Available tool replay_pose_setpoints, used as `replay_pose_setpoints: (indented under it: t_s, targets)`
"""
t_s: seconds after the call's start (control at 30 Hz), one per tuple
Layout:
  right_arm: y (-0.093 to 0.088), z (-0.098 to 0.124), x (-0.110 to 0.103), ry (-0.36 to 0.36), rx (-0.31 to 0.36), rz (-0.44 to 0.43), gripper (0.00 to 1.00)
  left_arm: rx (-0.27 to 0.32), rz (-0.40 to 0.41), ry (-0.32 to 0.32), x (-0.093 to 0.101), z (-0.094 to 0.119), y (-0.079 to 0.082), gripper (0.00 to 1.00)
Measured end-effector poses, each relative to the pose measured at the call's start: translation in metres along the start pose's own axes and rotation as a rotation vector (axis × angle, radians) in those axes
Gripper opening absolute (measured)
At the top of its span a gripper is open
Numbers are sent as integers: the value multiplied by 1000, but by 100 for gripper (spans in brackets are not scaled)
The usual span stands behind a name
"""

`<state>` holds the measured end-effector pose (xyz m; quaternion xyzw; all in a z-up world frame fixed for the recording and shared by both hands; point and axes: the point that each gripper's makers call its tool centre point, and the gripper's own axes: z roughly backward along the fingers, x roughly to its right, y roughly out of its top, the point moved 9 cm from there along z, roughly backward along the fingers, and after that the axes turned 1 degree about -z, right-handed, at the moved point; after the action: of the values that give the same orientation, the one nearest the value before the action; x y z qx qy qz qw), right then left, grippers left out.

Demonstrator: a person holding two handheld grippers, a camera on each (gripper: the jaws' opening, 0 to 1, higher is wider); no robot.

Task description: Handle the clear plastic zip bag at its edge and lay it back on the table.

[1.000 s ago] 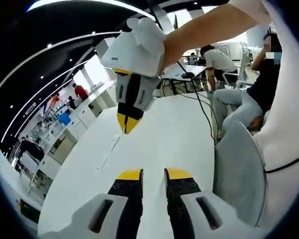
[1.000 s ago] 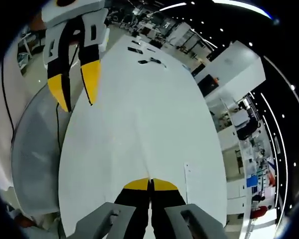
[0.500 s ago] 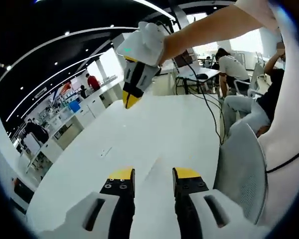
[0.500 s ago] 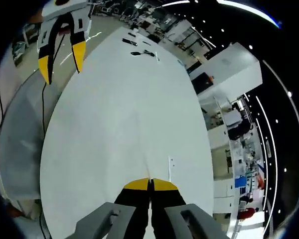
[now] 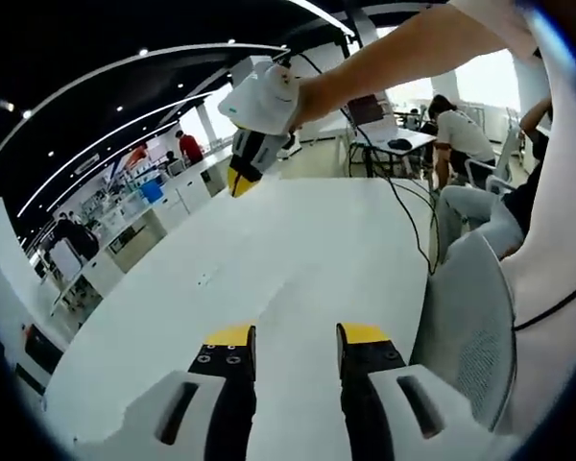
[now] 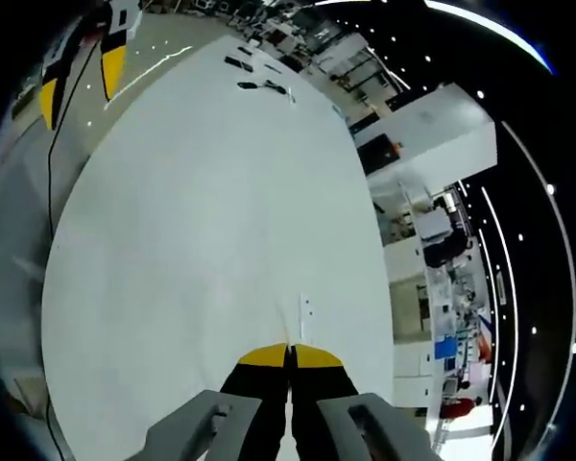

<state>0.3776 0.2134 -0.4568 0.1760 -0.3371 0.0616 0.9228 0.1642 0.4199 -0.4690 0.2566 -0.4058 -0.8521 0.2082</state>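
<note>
Long white table (image 5: 307,240) spans both views, left yellow-tipped gripper (image 5: 296,336) parted and empty near it, right yellow-tipped gripper (image 6: 289,353) pressed shut high above, clear plastic zip bag not discernible, hold unconfirmed; lowering close before release appears advisable.

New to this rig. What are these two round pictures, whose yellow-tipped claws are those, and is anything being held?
A person holds one handheld gripper per hand; each carries a fisheye camera looking along its jaws. In the left gripper view, the left gripper stands open over the white table; the right gripper, in a gloved hand, hangs above. Its own view shows it shut, nothing visibly held. A faint mark on the table may be the clear bag; too faint to tell.
</note>
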Motion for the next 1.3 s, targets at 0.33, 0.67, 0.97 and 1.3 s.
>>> replay_pose_setpoints:
  t_s: [0.33,0.67,0.97,1.3]
  targets:
    - [1,-22,-4,-51,-21,34,0,-3,46,19,-5,-4,-7,34]
    - [-2,-41,6,-93,-18,31,0,-6,80,19,-5,-12,-12,37]
    - [0,-45,5,-110,-7,29,0,-16,99,20,-8,-15,-15,36]
    - [-2,-53,-31,-72,9,13,0,-28,111,11,-9,-21,-20,36]
